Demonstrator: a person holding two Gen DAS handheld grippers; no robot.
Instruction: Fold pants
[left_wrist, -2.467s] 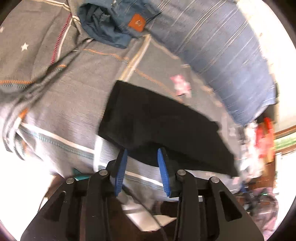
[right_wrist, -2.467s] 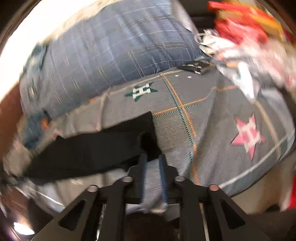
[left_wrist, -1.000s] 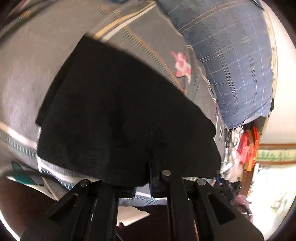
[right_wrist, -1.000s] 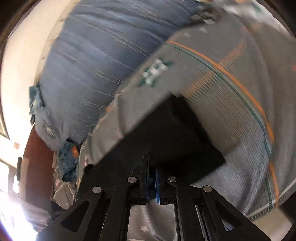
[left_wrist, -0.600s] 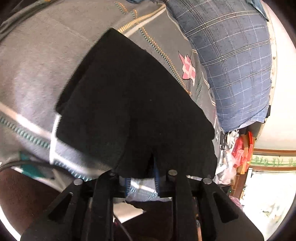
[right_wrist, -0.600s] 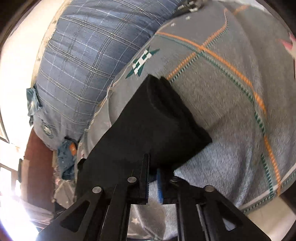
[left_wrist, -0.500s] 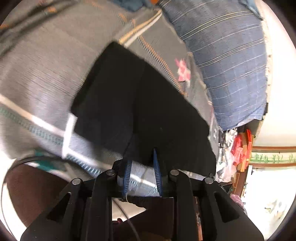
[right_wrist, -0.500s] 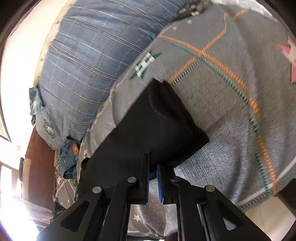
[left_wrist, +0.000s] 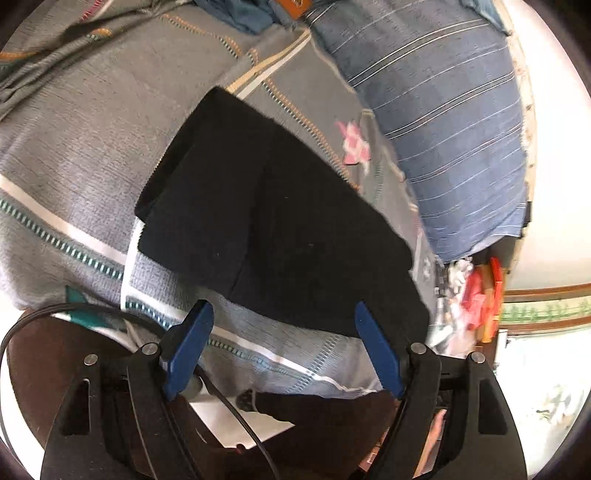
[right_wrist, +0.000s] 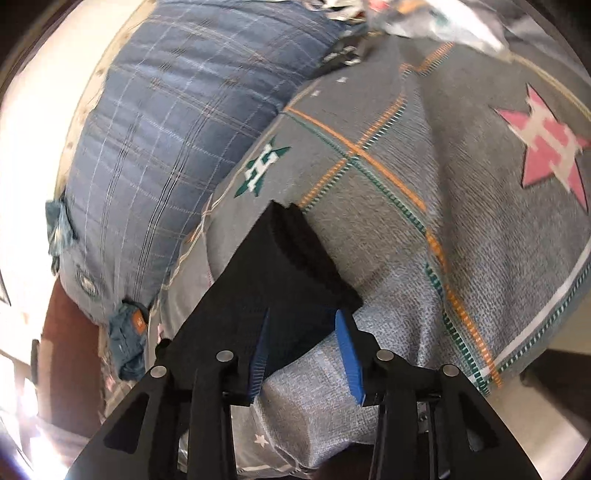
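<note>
Black pants (left_wrist: 273, 221) being left folded on gray blanket (left_wrist: 74, 122). Left gripper (left_wrist: 282, 325) jaws just being opened wide, nothing held. Right gripper (right_wrist: 304, 325) jaws just being opened partway, near hem released between them; fold judged placed, so grips being let go.

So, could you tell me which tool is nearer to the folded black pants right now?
Right. The right tool is open with the pants' near corner between its fingers; the left tool is open just short of the pants' near edge.
</note>
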